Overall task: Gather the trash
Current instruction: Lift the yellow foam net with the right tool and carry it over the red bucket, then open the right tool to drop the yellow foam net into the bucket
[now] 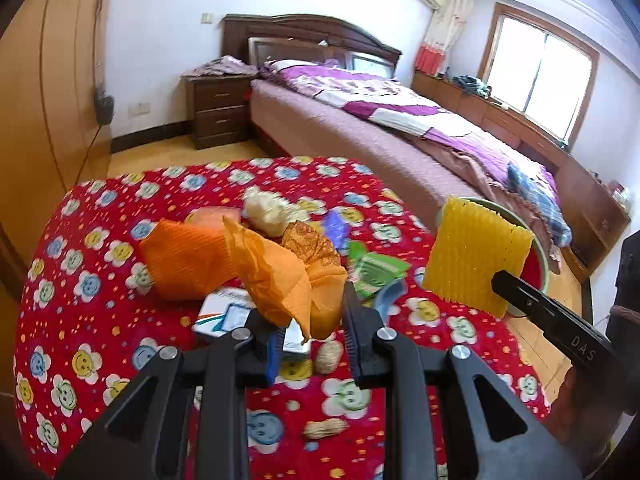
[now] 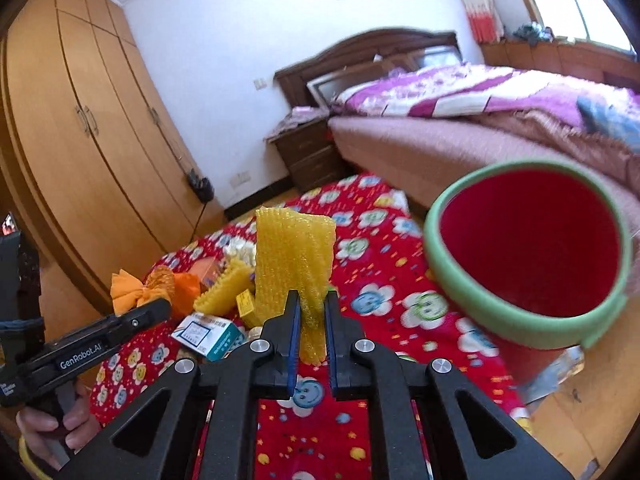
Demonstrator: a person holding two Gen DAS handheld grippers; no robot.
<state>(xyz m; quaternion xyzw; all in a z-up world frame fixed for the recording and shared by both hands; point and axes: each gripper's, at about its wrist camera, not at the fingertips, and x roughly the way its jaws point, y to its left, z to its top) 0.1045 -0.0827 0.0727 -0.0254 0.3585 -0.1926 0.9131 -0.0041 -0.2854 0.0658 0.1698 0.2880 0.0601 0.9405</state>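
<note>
Presently the right gripper (image 2: 311,330) clamps the yellow foam net (image 2: 294,258) short of the red bin (image 2: 532,324), the left gripper (image 1: 310,326) pinches orange paper (image 1: 272,276); risk: the springy net slipping out before reaching the rim.

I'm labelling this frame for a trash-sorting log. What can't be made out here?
- Left wrist view: the red bin is mostly hidden behind the yellow foam net.
- Left wrist view: the white box is covered by the orange paper; print unreadable.
- Right wrist view: the bin's base is hidden.
</note>
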